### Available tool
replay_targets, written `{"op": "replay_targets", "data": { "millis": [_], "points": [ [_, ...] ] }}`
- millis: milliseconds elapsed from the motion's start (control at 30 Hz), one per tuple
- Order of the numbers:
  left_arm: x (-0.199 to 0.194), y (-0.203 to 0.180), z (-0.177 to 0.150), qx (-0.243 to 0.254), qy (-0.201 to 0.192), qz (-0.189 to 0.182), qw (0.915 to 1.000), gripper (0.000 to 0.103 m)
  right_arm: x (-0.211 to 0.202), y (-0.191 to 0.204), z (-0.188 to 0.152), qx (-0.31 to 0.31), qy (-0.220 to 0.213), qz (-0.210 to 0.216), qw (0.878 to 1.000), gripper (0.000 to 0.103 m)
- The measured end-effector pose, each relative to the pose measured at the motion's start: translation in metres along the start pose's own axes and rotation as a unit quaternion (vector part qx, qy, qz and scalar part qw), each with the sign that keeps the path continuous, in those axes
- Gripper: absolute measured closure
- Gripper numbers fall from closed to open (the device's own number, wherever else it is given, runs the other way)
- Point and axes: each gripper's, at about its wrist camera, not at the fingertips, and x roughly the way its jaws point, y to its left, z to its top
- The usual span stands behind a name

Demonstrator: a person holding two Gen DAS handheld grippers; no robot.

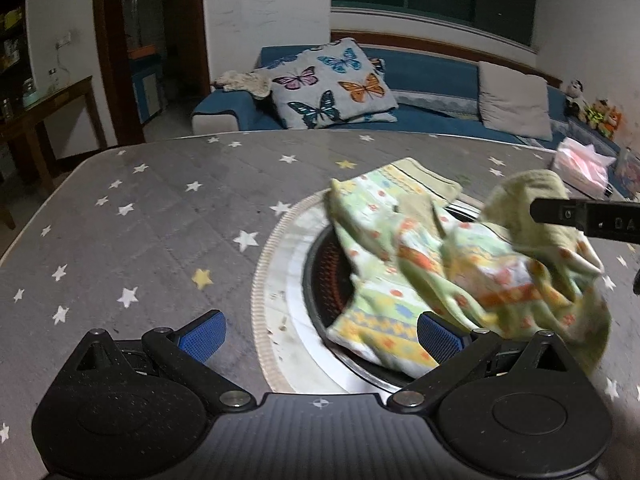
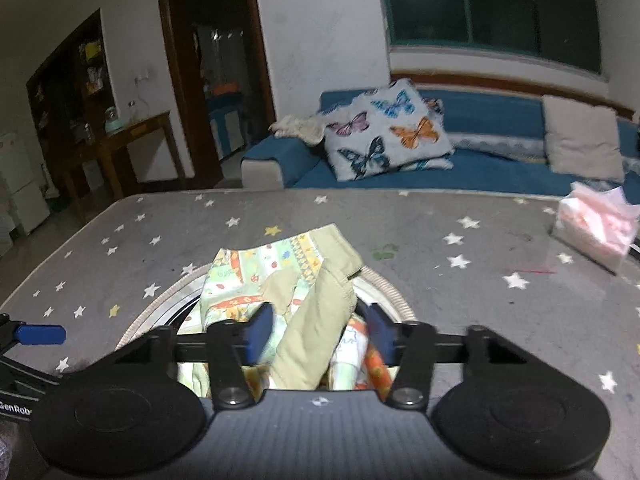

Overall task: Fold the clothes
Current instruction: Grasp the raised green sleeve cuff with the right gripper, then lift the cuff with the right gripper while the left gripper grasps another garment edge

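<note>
On table [image 1: 140, 240]: one garment [image 1: 420, 264].

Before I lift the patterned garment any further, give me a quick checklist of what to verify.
1. Right gripper around the garment's plain green band: ok, the band runs between its blue pads.
2. Grip firm: cannot tell; whether the pads press the cloth is unclear.
3. Left gripper free for a second hold: ok, open and empty.
4. Patterned garment off the round heater opening in the table: not ok, it drapes over it.
5. Star-print tablecloth free for folding: ok.
6. Pink tissue pack out of the way: ok, far corner.
</note>
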Motion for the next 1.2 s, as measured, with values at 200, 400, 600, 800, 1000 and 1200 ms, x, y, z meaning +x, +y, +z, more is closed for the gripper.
{"op": "replay_targets", "data": {
  "millis": [200,400,600,800,1000,1200],
  "points": [
    [0.003,0.015,0.004,-0.017,0.002,0.013,0.9998,0.0,-0.012,0.008,-0.002,-0.017,-0.004,0.032,0.999,0.097],
    [-0.008,0.025,0.009,-0.031,-0.015,0.021,0.9992,0.0,-0.067,0.042,-0.016,-0.075,-0.021,0.11,0.991,0.098],
    [-0.023,0.032,0.014,-0.037,-0.035,0.026,0.9983,0.0,-0.104,0.087,-0.059,-0.155,0.009,0.172,0.973,0.098],
    [-0.028,0.031,0.015,-0.035,-0.041,0.021,0.9983,0.0,-0.101,0.113,-0.106,-0.214,0.083,0.205,0.951,0.098],
    [-0.022,0.022,0.019,-0.032,-0.037,-0.008,0.9988,0.0,-0.101,0.117,-0.123,-0.234,0.115,0.213,0.942,0.097],
    [0.003,0.016,0.037,-0.026,-0.028,-0.02,0.9991,0.002,-0.111,0.103,-0.119,-0.203,0.12,0.212,0.948,0.092]
  ]
}}
